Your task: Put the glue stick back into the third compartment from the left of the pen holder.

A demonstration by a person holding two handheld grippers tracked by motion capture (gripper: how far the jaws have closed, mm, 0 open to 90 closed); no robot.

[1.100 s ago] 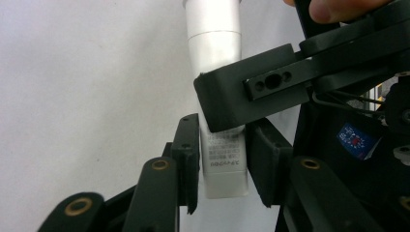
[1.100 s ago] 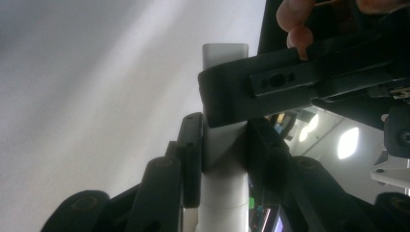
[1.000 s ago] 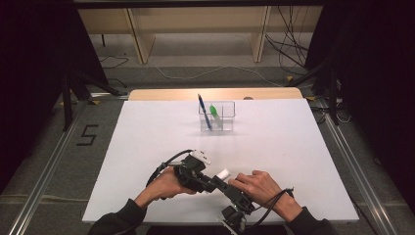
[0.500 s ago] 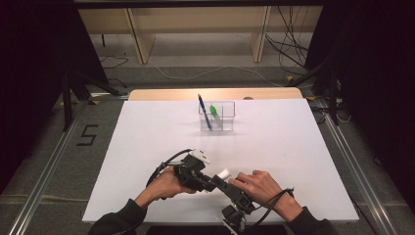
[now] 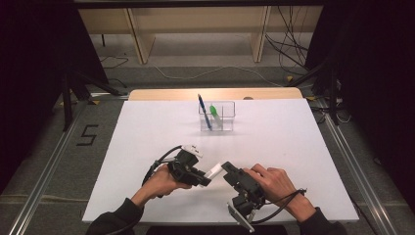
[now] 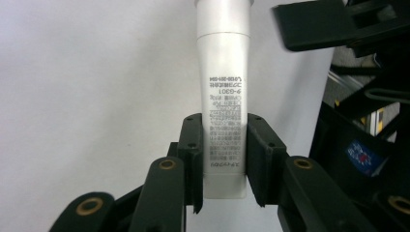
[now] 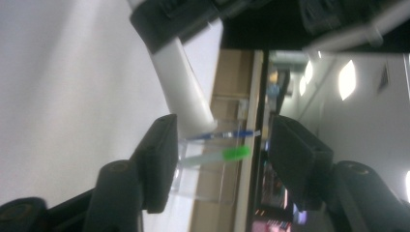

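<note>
At the near edge of the white counter (image 5: 147,127), a person's left gripper (image 5: 203,179) clamps its jaws on the crimped end of a white tube (image 6: 223,96), printed with small text, held just above the surface and pointing right. The right gripper (image 5: 229,171) sits just beside the tube's cap end, its jaws apart and just been opening, with nothing pressed between them. Well beyond, toward the far middle, a clear plastic holder (image 5: 225,120) stands with a blue pen (image 5: 204,111) and a green-capped item (image 5: 214,111) leaning inside.
</note>
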